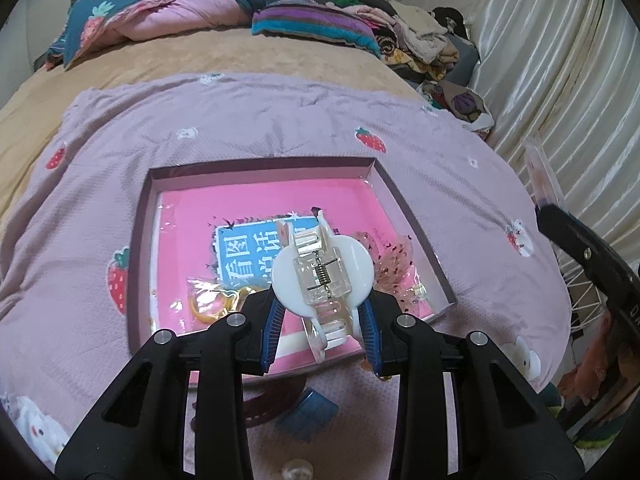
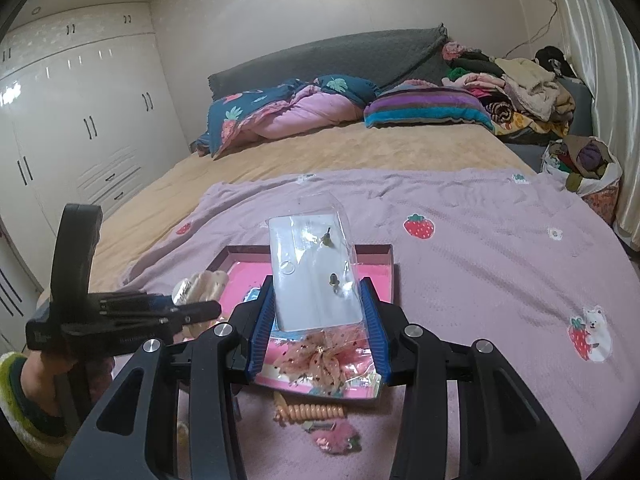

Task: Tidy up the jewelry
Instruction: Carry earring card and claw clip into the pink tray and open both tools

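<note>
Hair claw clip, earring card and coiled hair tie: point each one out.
hair claw clip [image 1: 322, 276], left wrist view, on its white round body at the spring.
earring card [image 2: 310, 276], right wrist view, on the card's white face.
coiled hair tie [image 2: 314, 412], right wrist view, on the orange coils.

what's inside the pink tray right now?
In the tray: an orange ring packet, a sequin bow packet and a blue card. The hair claw in the left gripper hides the middle.

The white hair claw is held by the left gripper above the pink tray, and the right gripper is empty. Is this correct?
Not quite. The right gripper is not empty: the right wrist view shows it holding a clear earring packet. The left gripper does hold the white hair claw above the pink tray.
</note>
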The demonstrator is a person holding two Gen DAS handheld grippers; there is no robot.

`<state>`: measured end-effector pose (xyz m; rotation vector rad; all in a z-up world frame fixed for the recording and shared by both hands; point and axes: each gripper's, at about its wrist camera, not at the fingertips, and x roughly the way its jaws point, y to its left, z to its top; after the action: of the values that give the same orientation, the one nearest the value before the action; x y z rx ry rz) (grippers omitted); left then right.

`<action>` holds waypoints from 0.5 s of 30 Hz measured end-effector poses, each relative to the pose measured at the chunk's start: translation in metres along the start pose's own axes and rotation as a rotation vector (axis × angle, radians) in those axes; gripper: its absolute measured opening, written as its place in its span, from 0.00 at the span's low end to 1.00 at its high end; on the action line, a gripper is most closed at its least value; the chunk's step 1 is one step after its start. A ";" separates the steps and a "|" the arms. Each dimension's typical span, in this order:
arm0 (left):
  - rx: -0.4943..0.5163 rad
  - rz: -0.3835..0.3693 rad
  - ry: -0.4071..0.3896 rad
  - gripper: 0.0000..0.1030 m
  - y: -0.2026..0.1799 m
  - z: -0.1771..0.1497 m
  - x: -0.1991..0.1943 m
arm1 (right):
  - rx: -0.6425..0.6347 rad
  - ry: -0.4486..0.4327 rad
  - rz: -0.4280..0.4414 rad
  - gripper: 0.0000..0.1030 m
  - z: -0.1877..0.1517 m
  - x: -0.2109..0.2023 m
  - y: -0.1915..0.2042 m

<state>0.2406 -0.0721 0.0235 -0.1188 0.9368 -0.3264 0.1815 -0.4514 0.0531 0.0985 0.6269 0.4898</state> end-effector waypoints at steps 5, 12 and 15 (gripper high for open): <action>0.004 -0.009 0.043 0.25 0.000 -0.002 0.024 | -0.001 0.043 -0.024 0.39 0.000 0.025 -0.009; 0.021 -0.015 0.106 0.25 0.001 -0.009 0.056 | 0.037 0.113 -0.035 0.39 -0.017 0.054 -0.023; 0.024 -0.023 0.126 0.25 0.000 -0.013 0.066 | 0.044 0.134 -0.041 0.39 -0.024 0.061 -0.027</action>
<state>0.2663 -0.0931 -0.0348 -0.0874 1.0563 -0.3696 0.2213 -0.4476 -0.0058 0.0948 0.7695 0.4459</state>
